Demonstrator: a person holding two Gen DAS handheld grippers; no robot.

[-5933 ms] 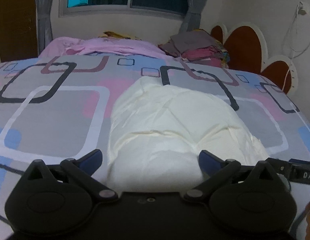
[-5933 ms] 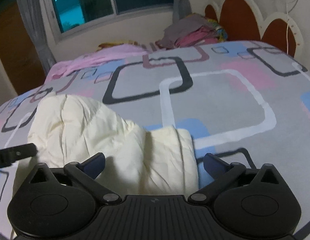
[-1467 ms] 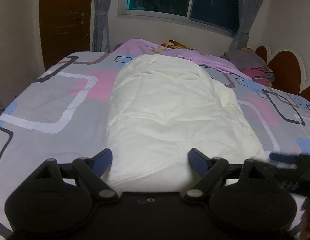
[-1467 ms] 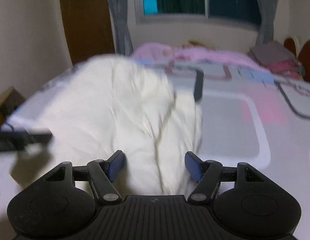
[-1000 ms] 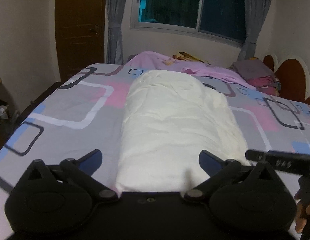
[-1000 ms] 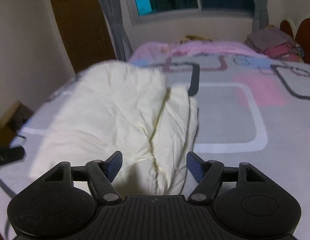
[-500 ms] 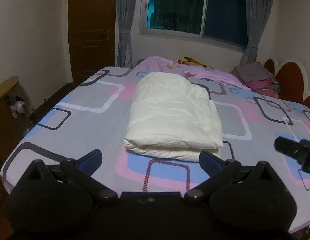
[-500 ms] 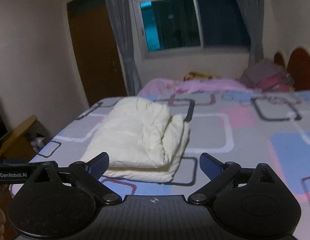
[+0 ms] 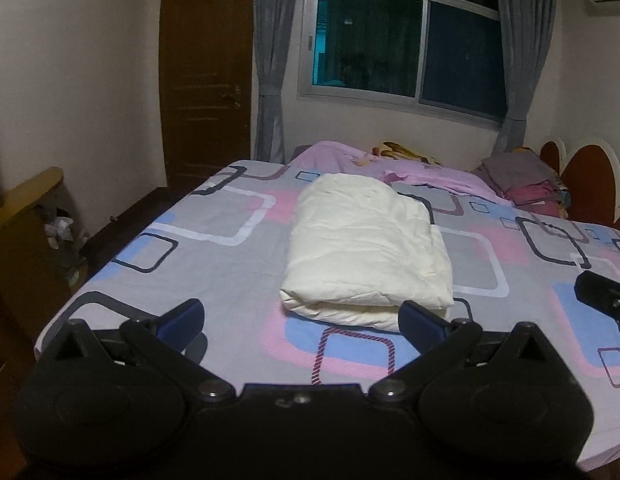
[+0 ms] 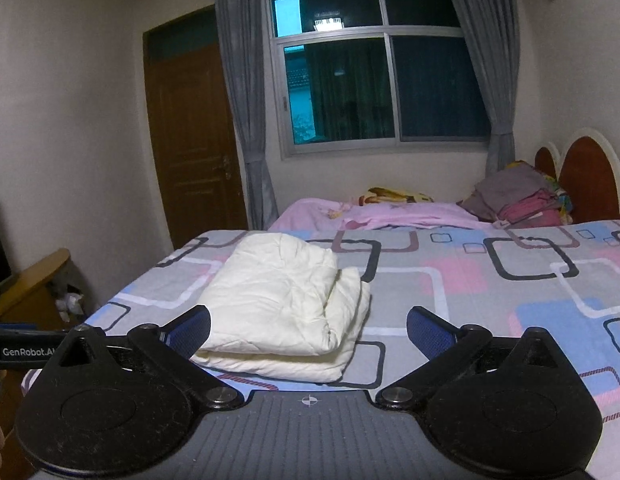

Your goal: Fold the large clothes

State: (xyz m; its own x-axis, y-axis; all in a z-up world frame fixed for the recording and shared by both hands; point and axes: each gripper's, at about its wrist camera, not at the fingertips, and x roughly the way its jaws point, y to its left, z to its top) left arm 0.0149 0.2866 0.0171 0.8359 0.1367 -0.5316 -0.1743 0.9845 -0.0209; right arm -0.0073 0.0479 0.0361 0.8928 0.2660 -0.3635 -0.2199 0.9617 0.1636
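The left gripper (image 9: 301, 318) and the right gripper (image 10: 308, 330) are held with fingers (image 9: 181, 317) spread wide apart and nothing between them, above the near edge of the bed (image 9: 213, 304), clear of the cloth. Bare patterned sheet is seen on both sides of the cream garment (image 9: 366, 248), which lies folded into a thick, wrinkled rectangular bundle toward the near left part of the bed, its layered fold edge facing the near edge. A pink blanket (image 10: 390, 212) and a clothes pile (image 10: 518, 198) lie along the far edge, below the window (image 10: 382, 68).
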